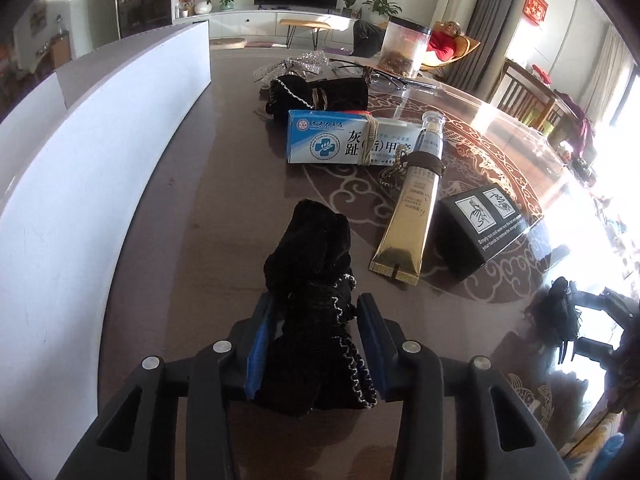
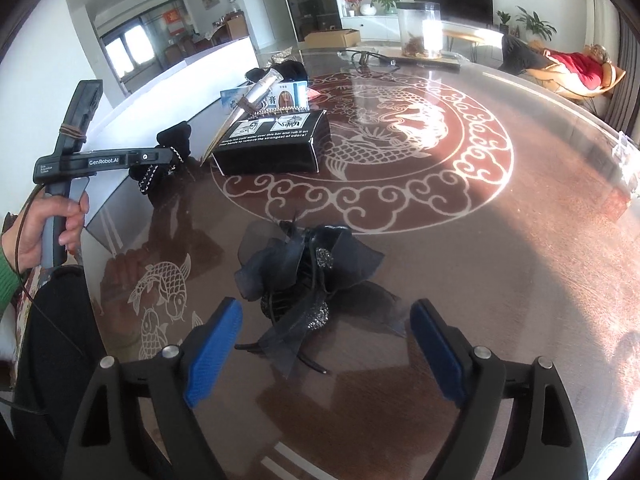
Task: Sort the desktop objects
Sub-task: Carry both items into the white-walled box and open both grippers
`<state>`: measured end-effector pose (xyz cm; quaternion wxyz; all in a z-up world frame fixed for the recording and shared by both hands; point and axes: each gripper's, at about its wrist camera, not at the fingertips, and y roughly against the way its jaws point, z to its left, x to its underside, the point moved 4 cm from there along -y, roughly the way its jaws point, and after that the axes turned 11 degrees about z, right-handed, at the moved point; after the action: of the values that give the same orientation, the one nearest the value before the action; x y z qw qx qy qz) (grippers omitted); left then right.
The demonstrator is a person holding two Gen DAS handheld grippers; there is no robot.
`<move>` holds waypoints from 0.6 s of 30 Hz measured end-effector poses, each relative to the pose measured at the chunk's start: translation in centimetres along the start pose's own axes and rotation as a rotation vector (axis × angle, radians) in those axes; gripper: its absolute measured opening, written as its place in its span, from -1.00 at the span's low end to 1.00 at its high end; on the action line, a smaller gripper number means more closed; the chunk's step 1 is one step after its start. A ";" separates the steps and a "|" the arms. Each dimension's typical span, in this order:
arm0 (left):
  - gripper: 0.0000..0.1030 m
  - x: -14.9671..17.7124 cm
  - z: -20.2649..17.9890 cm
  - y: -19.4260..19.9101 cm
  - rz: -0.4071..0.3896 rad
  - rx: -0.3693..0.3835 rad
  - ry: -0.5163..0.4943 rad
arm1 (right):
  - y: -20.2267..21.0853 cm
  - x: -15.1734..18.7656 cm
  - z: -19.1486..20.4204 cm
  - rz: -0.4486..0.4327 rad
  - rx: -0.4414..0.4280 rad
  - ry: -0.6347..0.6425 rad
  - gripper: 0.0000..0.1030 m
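My left gripper (image 1: 316, 320) is shut on a black velvet scrunchie with silver trim (image 1: 312, 280), held over the table; it also shows in the right wrist view (image 2: 160, 164). My right gripper (image 2: 326, 332) is open, its blue pads on either side of a black organza bow hair clip (image 2: 304, 276) that lies on the glass tabletop. Ahead of the left gripper lie a gold tube (image 1: 412, 208), a blue and white medicine box (image 1: 344, 142), a black box (image 1: 478, 228) and another black velvet piece (image 1: 320, 94).
A white partition (image 1: 100, 152) runs along the table's left side. A clear jar (image 1: 406, 46) and glasses (image 1: 380, 76) stand at the far edge. The round glass table (image 2: 500, 260) has a dragon pattern. A person in red reclines in a chair beyond (image 2: 576, 68).
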<state>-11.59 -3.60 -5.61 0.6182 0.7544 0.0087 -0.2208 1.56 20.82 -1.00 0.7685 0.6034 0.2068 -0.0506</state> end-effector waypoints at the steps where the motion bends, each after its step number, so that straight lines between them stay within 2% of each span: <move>1: 0.03 0.2 0.0 -0.4 0.014 -0.005 -0.007 | -0.4 -0.2 0.1 0.026 -0.008 -0.020 0.68; 2: 0.18 0.3 -0.3 -0.2 -0.006 -0.009 -0.031 | -0.7 -0.5 0.4 0.037 -0.020 -0.040 0.68; 4: 0.36 0.4 -0.8 -0.7 0.010 -0.047 -0.061 | -1.3 -1.0 1.2 0.045 -0.014 -0.046 0.68; 6: 0.36 0.4 -1.4 -0.9 0.020 -0.100 -0.104 | -2.1 -1.5 2.3 0.060 0.087 -0.006 0.69; 7: 0.33 0.3 -1.8 -1.0 0.022 -0.118 -0.120 | -2.4 -1.6 2.6 0.064 0.130 0.014 0.65; 9: -0.30 0.4 -1.9 -0.7 -0.004 -0.123 -0.108 | -2.3 -1.6 2.9 0.042 0.198 0.045 -0.05; 10: -0.41 0.4 -1.9 -0.6 -0.002 -0.117 -0.097 | -2.0 -1.6 2.8 0.032 0.197 0.054 -0.24; 14: -0.41 1.2 -2.3 1.0 -0.051 -0.072 -0.057 | -0.3 -1.4 1.6 0.009 0.121 0.013 -0.24; 15: -0.41 1.4 -2.2 2.0 -0.072 -0.040 -0.037 | 0.7 -1.5 1.6 -0.013 0.093 0.009 -0.24; 18: -0.41 1.6 -1.2 6.1 -0.137 0.038 0.034 | 2.6 -2.7 2.5 -0.023 0.090 0.051 -0.24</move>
<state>-7.98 -4.34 -0.34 0.5871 0.7672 0.0666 -0.2495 0.61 18.71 2.81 0.7343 0.6362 0.2306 -0.0534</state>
